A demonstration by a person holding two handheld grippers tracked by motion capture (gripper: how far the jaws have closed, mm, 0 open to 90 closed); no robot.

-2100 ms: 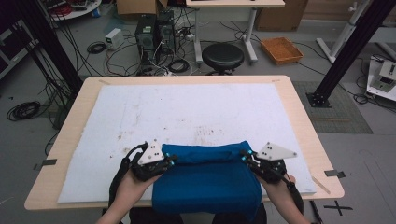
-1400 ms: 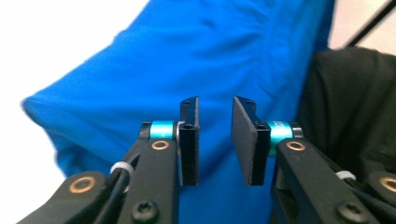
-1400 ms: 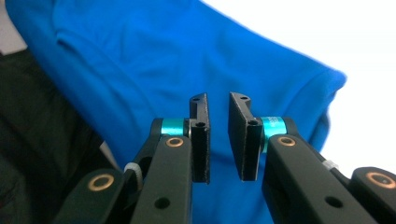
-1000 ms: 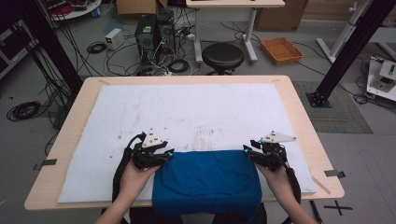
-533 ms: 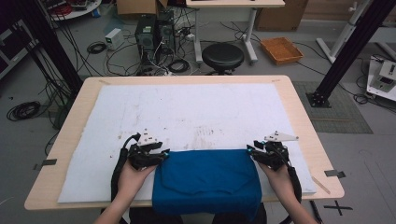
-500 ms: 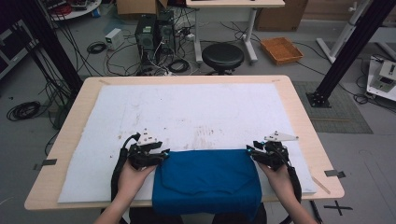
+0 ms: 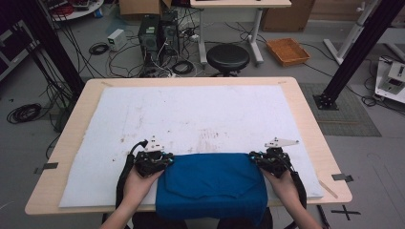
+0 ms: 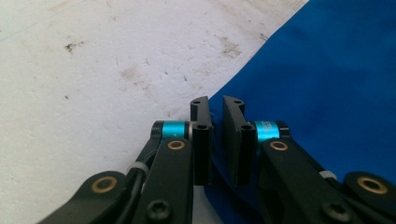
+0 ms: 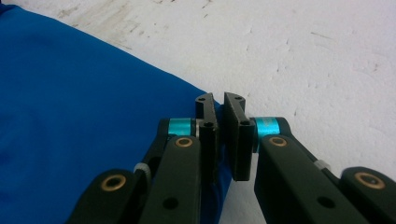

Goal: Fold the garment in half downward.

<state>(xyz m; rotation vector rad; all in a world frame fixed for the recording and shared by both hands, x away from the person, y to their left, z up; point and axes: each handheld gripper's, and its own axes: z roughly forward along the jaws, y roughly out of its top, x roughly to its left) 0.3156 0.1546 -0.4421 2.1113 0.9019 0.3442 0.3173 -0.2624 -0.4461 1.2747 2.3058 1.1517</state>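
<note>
Jaws on both grippers have just been closing, each now pinched on a far corner of the blue cloth (image 7: 212, 183): left gripper (image 8: 217, 140) on the left corner, right gripper (image 9: 223, 140) on the right; grip looks firm, though the pad contact is partly hidden. Since a second ago the hands have barely shifted. Forearms enter from the near edge, grippers pointing inward. Cloth lies flat at the counter (image 7: 305, 114) near edge, overhanging it, long axis left-right on the white mat (image 7: 191, 114).

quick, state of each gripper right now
left gripper: jaws just closed, pinching the blue cloth's far left corner
right gripper: jaws just closed, pinching its far right corner
</note>
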